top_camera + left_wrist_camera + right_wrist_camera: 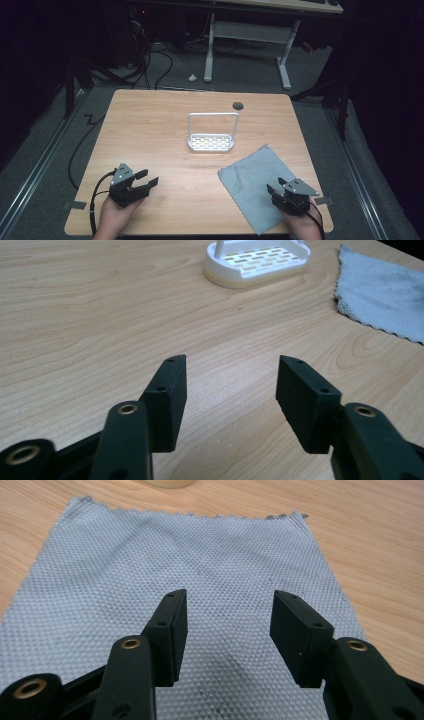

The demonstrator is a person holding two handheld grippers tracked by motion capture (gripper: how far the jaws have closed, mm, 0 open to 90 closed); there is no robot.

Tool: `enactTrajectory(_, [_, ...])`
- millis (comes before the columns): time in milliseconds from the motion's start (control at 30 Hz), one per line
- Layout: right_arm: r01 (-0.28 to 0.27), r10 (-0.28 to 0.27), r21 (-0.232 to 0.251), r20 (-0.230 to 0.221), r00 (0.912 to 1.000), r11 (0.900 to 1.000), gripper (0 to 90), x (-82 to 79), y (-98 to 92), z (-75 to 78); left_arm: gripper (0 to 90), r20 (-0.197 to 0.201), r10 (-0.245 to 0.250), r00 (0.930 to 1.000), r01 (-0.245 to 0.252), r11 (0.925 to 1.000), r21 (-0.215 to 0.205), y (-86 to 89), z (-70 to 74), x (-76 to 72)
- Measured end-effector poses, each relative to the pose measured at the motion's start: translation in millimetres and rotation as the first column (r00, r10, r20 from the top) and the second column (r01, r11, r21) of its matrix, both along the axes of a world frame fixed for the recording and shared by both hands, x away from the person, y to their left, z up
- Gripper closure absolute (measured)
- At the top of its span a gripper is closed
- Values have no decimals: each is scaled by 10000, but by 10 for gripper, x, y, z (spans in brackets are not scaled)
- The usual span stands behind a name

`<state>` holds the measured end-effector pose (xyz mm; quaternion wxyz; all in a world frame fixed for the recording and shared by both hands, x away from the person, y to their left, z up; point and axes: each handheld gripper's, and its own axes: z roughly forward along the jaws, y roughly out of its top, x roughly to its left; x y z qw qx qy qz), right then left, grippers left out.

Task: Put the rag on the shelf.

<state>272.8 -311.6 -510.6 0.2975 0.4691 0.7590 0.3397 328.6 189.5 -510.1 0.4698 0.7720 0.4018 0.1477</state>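
A grey cloth (260,182) lies flat on the wooden table (150,130) at the front right. Over its near part hovers my right gripper (276,189), open, with the weave (200,565) spread under and between its jaws. A white perforated rack (211,142) with a tall hoop handle stands in the table's middle. My left gripper (148,178) is open above bare wood at the front left, nothing between its jaws; the rack (257,262) and a cloth edge (380,295) lie ahead of it.
A small dark round hole (238,105) sits near the table's far edge. Beyond the table stands a white desk frame (247,45), with cables (150,65) on the floor. A cable (95,200) trails from the left gripper.
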Motion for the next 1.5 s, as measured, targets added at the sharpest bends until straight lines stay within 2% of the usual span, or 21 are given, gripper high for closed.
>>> enactTrajectory(67, [-131,132,-139,114,9998,9998,544,-20,24,13,511,40,65,10000,-65,10000,-5,4,12,-12])
enactTrajectory(200, [-257,257,-189,11,9997,9995,570,-22,48,11,514,208,200,9996,-198,9998,-82,5,41,-26])
enactTrajectory(233, [-385,385,8,-217,9990,9993,642,-10,49,3,514,211,181,9996,-178,9997,-147,7,48,-28])
enactTrajectory(333, [-491,504,336,-391,9980,9982,709,-6,45,2,513,101,102,9999,-100,9997,-217,-8,58,-23])
enactTrajectory(367, [-489,532,624,-686,9962,9968,805,14,28,-8,509,153,82,9998,-80,9998,-165,-21,63,-27])
enactTrajectory(467, [-468,525,604,-965,9939,9971,900,31,18,-16,509,267,-102,9996,104,9999,-85,-73,86,-52])
enactTrajectory(533, [-522,574,463,-1200,9911,9976,900,44,23,-38,514,203,-147,9997,150,9998,-148,-84,87,-57])
enactTrajectory(567, [-551,603,421,-1338,9892,9976,900,49,32,-55,522,-126,-287,9995,282,9990,-359,-100,88,-53])
enactTrajectory(600, [-637,679,342,-1391,9879,9974,900,57,35,-69,530,-210,-349,9992,340,9984,-448,-105,93,-54])
enactTrajectory(700, [-758,771,141,-1737,9818,9970,900,74,76,-126,534,-250,-390,9989,373,9974,-620,-121,112,-61])
enactTrajectory(733, [-808,818,129,-1675,9825,9966,900,75,81,-129,533,-301,-402,9987,383,9973,-626,-125,114,-59])
enactTrajectory(900, [-836,856,186,-1707,9816,9963,900,66,170,-130,524,-247,-465,9986,454,9980,-429,-151,109,-66])
enactTrajectory(1033, [-1179,1195,194,-1686,9784,9928,900,62,305,-135,509,107,-412,9991,413,9991,-136,-194,119,-83])
enactTrajectory(1167, [-1902,1907,189,-1662,9675,9816,900,62,566,-141,478,253,-278,9993,280,9996,-80,-208,117,-85])
enactTrajectory(1267, [-2516,2507,159,-1657,9538,9677,900,56,733,-141,468,249,-246,9994,248,9997,-66,-209,106,-80])
enactTrajectory(1333, [-2564,2552,112,-1463,9557,9665,900,51,746,-113,468,209,-212,9996,213,9998,-62,-206,99,-82])
enactTrajectory(1367, [-2140,2150,212,-1144,9699,9766,900,70,637,-57,469,178,-214,9996,216,9997,-111,-202,100,-85])
enactTrajectory(1400, [-1901,1918,263,-1075,9755,9814,900,81,569,-39,469,178,-214,9996,216,9997,-111,-202,100,-85])
enactTrajectory(1433, [-1901,1918,263,-1075,9755,9814,900,81,569,-39,469,209,-189,9996,191,9997,-124,-203,100,-89])
enactTrajectory(1467, [-1028,1026,24,-853,9911,9947,900,111,338,-13,470,170,-200,9997,203,9997,-125,-211,95,-88])
enactTrajectory(1500, [-1028,1026,24,-853,9911,9947,900,111,338,-13,471,170,-200,9997,203,9997,-125,-211,95,-88])
